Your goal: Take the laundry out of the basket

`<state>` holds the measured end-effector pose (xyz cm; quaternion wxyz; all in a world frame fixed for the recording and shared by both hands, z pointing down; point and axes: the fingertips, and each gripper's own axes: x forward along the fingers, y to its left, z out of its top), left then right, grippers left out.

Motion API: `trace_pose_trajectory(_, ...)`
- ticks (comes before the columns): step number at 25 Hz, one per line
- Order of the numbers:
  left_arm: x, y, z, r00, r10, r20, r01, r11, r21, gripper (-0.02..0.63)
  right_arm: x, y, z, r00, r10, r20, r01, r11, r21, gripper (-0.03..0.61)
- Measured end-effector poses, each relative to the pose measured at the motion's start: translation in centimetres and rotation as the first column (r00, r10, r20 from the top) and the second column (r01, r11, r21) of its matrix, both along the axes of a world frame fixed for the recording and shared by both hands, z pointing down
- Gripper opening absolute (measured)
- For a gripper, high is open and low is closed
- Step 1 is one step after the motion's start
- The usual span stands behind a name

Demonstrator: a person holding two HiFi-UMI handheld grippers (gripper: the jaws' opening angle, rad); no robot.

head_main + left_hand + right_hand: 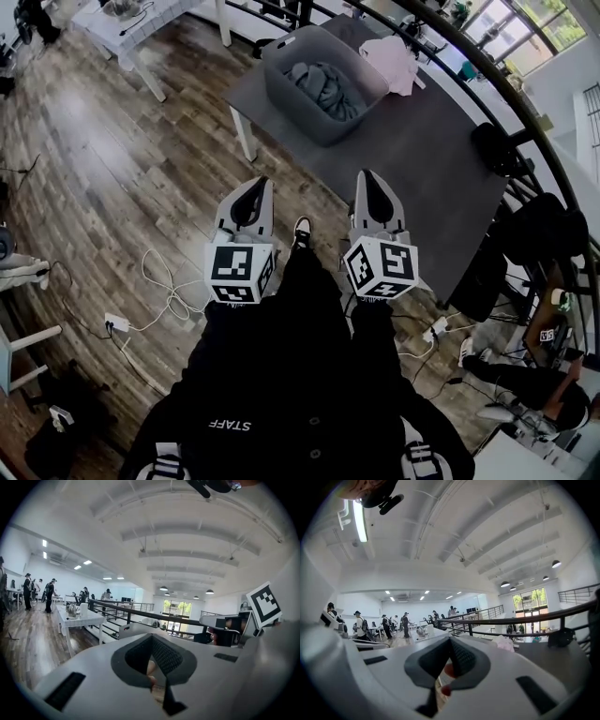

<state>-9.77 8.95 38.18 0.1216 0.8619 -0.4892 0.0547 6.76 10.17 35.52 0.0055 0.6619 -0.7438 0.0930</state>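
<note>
Left of the left tongs, white cables loop across the wooden floor, and a white table stands far ahead on that side. The left tongs point forward, jaws pressed together with nothing between them (the view along them shows only the meeting tips and the room beyond). Ahead of both tongs and well apart from them, roughly between their lines, a grey basket sits at the left end of a dark grey surface. The laundry, a crumpled blue-grey heap, lies inside the basket. The right tongs, level with the left pair and near them, are likewise fully closed and empty, their tips showing against the near edge of the surface. Ahead and to the right of the right tongs, a pink garment lies on the surface by the basket's far right side; whether it touches the basket cannot be told. Farther right, a dark railing curves past the surface.
</note>
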Motion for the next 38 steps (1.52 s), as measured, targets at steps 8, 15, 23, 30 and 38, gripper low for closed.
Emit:
trace_pose_trajectory(8, 7.0, -12.6, -1.1, 1.0, -0.009, 0.009, 0.009, 1.0, 0.002, 0.002, 5.3, -12.9, -0.8, 0.998, -0.054, 0.013, 0.054, 0.999, -0.01, 0.014)
trace_pose_trajectory(15, 10.8, -20.0, -1.2, 1.0, -0.006, 0.013, 0.006, 1.0, -0.001, 0.002, 8.0, -20.2, -0.1, 0.996, -0.084, 0.014, 0.084, 0.996, -0.037, 0.014)
trace_pose_trajectory(23, 10.2, -23.5, -0.2, 1.0, -0.01, 0.015, 0.011, 0.999, -0.034, 0.002, 6.9, -23.6, 1.1, 0.995, -0.103, 0.014, 0.104, 0.991, -0.079, 0.014)
trace_pose_trajectory(30, 8.7, -26.1, 0.7, 1.0, 0.019, 0.007, -0.019, 0.998, -0.063, 0.002, 5.1, -25.9, 2.3, 0.995, -0.097, -0.019, 0.094, 0.988, -0.12, 0.014)
trace_pose_trajectory(38, 8.3, -27.7, 3.6, 1.0, 0.022, 0.013, -0.021, 0.991, -0.133, 0.002, 3.8, -27.4, 4.8, 0.99, -0.133, -0.038, 0.124, 0.975, -0.186, 0.014)
